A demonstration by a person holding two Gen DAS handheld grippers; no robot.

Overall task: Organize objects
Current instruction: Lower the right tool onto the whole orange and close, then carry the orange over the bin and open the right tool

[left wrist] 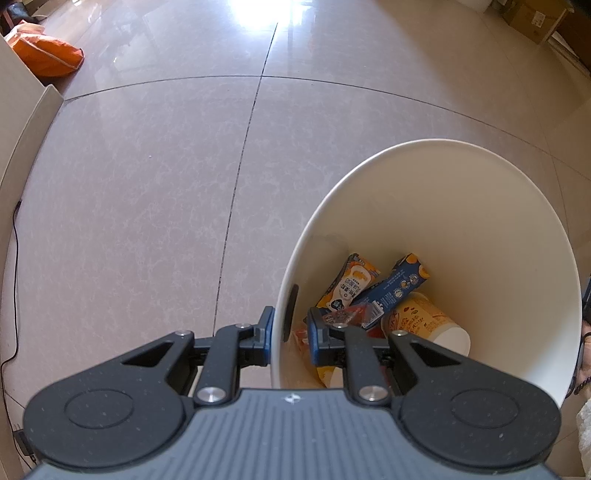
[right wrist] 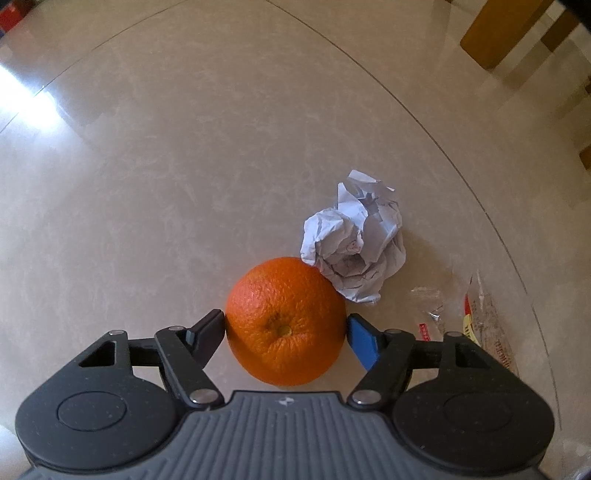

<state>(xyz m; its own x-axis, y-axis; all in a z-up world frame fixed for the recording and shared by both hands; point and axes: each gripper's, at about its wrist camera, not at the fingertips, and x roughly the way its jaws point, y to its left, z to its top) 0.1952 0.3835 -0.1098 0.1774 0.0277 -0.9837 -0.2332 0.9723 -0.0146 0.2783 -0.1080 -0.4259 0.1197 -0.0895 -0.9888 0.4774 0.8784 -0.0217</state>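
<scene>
An orange (right wrist: 286, 321) lies on the glossy beige floor. My right gripper (right wrist: 286, 320) points down over it, the black fingertip against its left side and the blue pad against its right, so it is shut on the fruit. In the left wrist view a tall white bin (left wrist: 461, 221) stands on the tiles. My left gripper (left wrist: 291, 326) is shut on the bin's near left rim, one finger outside the wall and one inside. Inside the bin lie a yellow snack packet (left wrist: 354, 284), a blue carton (left wrist: 399, 288) and a noodle cup (left wrist: 424, 321).
A crumpled white paper ball (right wrist: 354, 240) touches the orange's far right side. A clear plastic wrapper (right wrist: 484, 317) lies further right. An orange bag (left wrist: 48, 55), a cardboard box (left wrist: 532, 18) and a black cable (left wrist: 14, 258) sit at the floor's edges.
</scene>
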